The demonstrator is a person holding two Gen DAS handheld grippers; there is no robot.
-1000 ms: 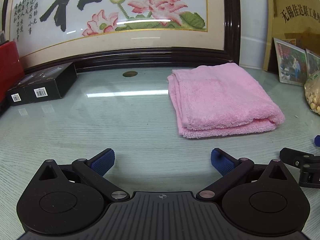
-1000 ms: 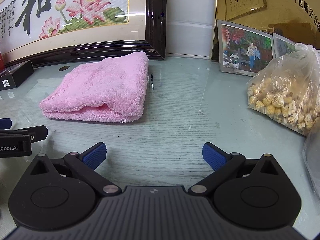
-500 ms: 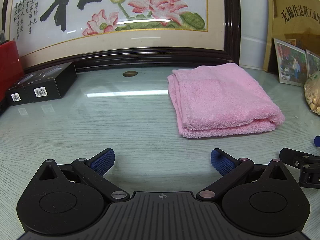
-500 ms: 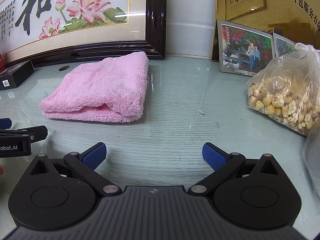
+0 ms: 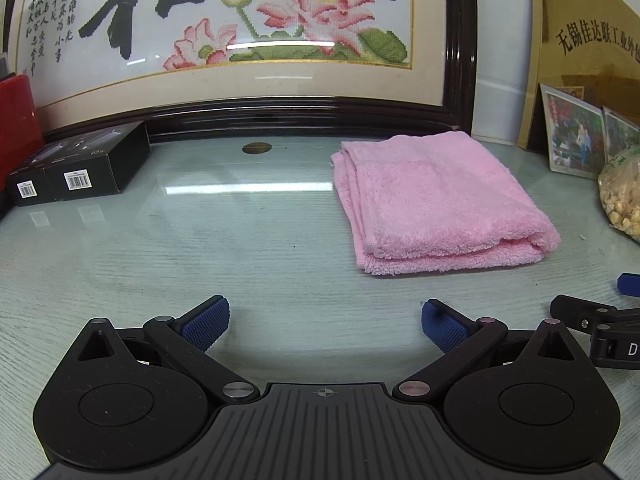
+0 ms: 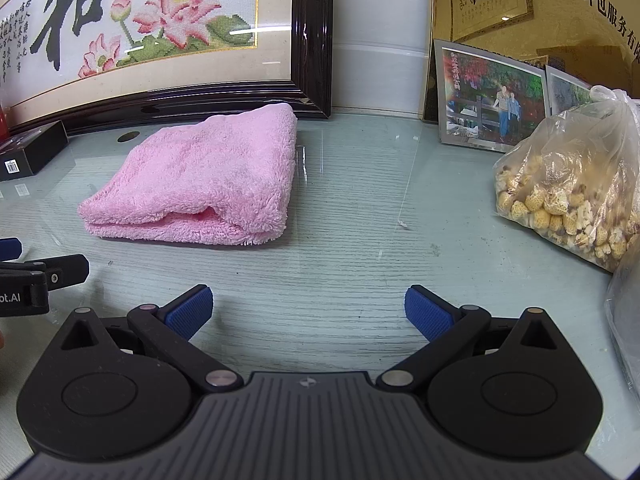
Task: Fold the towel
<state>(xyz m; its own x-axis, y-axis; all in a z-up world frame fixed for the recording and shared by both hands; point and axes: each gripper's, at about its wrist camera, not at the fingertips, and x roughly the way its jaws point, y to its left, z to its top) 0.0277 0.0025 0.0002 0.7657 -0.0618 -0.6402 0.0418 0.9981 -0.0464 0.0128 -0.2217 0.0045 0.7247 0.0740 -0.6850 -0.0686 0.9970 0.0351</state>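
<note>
1. My left gripper (image 5: 325, 322) and right gripper (image 6: 308, 312) both have their fingers spread wide, pinching nothing.
2. The pink towel (image 5: 436, 200) lies folded on the glass table (image 5: 200, 248), its long axis running away from me toward the framed embroidery (image 5: 240, 20).
3. It sits ahead-right of my left fingers and ahead-left of my right ones, between them, well apart from both.

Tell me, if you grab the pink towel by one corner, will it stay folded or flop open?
The pink towel would probably flop open: it looks soft and fluffy, with loose layers stacked at its near edge. It likely weighs little. On the smooth glass tabletop, a push might slide the whole stack rather than tip it.
</note>
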